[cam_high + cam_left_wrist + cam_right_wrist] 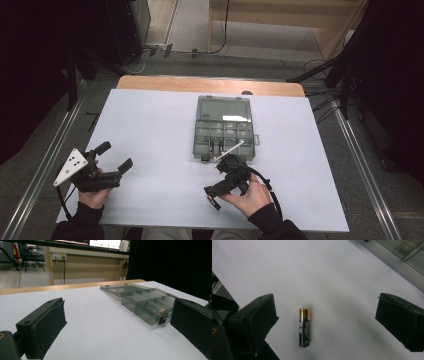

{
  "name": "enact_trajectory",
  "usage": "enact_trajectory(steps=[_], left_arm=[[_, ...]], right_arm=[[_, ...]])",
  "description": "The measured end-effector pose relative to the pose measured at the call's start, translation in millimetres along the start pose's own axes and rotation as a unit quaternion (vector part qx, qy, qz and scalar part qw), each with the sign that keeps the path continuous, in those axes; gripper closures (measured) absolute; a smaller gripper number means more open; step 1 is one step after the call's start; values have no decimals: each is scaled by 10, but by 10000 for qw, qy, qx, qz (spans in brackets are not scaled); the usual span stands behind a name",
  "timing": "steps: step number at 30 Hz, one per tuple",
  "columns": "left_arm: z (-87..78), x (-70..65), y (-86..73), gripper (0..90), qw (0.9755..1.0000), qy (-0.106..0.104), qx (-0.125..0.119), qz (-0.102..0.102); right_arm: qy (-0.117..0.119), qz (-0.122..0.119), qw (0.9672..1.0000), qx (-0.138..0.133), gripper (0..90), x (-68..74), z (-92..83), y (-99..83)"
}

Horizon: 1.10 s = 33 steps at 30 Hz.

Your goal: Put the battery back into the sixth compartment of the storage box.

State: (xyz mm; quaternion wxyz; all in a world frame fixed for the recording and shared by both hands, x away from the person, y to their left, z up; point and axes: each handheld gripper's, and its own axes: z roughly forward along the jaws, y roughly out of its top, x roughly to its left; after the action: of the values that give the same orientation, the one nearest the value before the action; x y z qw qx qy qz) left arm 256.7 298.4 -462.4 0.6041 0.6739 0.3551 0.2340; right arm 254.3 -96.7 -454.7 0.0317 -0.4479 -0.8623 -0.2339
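A black and gold AA battery (pixel 304 327) lies flat on the white table (pixel 150 130), between the wide-apart jaws of my right gripper (pixel 327 320) and nearer the left jaw. From above, the battery (pixel 215 203) shows just below the right gripper (pixel 222 182), which a hand holds over the near table edge. A clear grey compartment box (pixel 223 132) sits at table centre with its lid open flat behind it. The box (pixel 145 302) stands ahead and right of my left gripper (pixel 117 310). That left gripper (pixel 116 156) is open and holds nothing.
A thin white strip (pixel 230 150) lies across the box's front compartments, where small items also sit. A wooden strip (pixel 210 85) runs along the table's far edge. Metal rails (pixel 45 160) flank the table, and cables (pixel 320 65) lie on the floor beyond.
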Motion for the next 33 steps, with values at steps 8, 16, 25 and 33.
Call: enact_trajectory(steps=[8,16,25,33], left_arm=[[0,0,0,0,10000,8,5,2],[0,0,0,0,10000,9,4,6],[0,0,0,0,10000,6,0,4],[-2,4,1,0,10000,7,10,4]], right_arm=[[-51,-151,9998,136,50,93,1,-39],[-135,-296,9990,315,68,179,53,-53],[-226,-450,9974,521,80,268,123,-71],[-293,-584,9953,719,110,325,176,-86]])
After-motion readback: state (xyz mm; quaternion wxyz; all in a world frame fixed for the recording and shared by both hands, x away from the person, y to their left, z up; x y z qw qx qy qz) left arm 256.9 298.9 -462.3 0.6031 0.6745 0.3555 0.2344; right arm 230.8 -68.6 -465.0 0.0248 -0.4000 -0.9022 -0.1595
